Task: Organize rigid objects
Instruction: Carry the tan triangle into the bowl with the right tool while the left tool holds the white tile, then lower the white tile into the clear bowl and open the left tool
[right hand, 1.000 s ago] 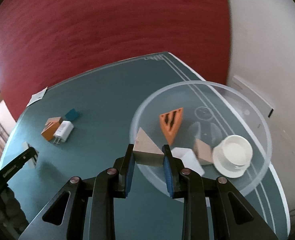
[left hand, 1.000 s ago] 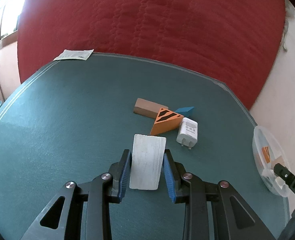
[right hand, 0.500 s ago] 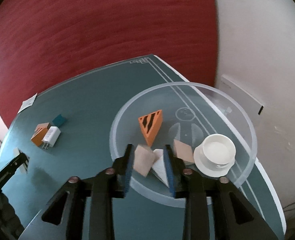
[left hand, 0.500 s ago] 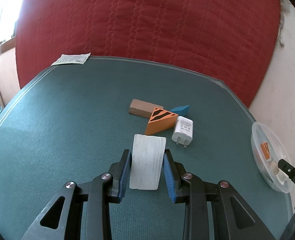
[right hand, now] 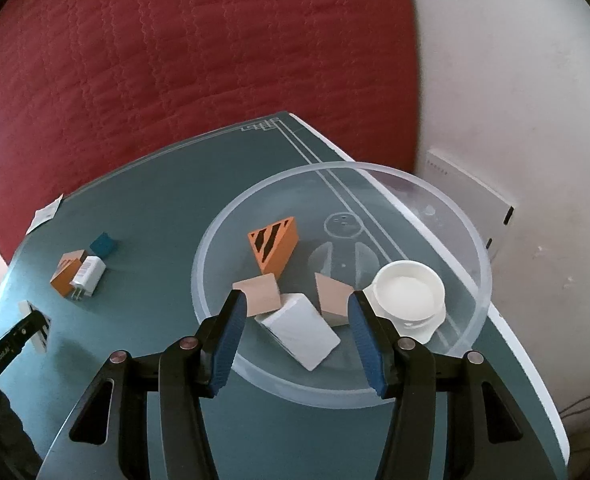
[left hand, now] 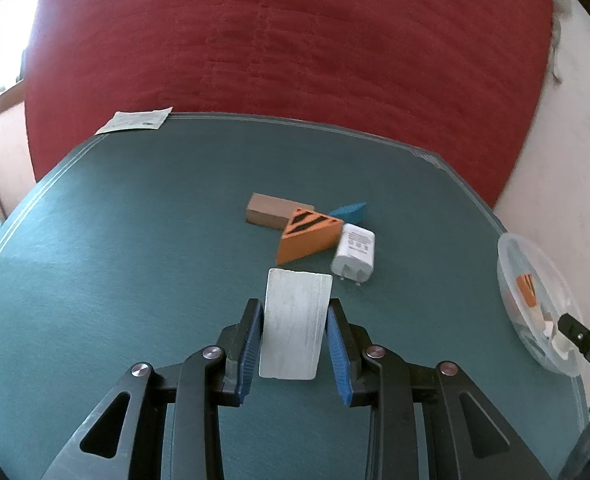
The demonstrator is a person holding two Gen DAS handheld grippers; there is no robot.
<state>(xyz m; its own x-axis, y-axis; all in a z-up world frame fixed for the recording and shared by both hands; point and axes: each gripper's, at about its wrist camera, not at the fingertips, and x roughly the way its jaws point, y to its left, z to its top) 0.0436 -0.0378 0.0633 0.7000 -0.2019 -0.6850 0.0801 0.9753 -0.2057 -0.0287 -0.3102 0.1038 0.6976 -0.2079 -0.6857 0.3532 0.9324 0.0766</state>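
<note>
**A:** The right gripper (right hand: 297,334) hovers over the clear bowl (right hand: 471,240), and its jaws have just been opening. Nothing is pinched between them now; a tan wedge (right hand: 261,292) lies in the bowl just under the left jaw, beside a pale grey block (right hand: 303,330).

**B:** And the other hand?

**A:** The left gripper (left hand: 295,336) is clenched on a grey slab (left hand: 295,320), held up above the green desk (left hand: 115,280). Both blue pads press its long sides.

**B:** So that slab goes into the bowl too, I'd guess.

**A:** That's my read. To do it well, the right hand should lift clear first, straight up and back, so the jaws don't knock the wedge or the white cup (right hand: 409,292) sitting near the right-hand wall of the bowl.

**B:** Is there room in there?

**A:** Some. The near half is crowded: wedge, grey block, a second tan piece (right hand: 333,296), the cup, and a striped orange wedge (right hand: 273,246) behind them. The far side of the bowl is bare, so that's the spot to aim for.

**B:** Anything left out on the desk?

**A:** A cluster in the middle: a brown block (left hand: 271,214), another orange wedge (left hand: 309,234), a blue piece (left hand: 349,212) and a white charger (left hand: 355,252), all touching or nearly so. Plenty of open desk around them. The bowl sits close to the desk's right edge by the wall, so approach from the left.
</note>
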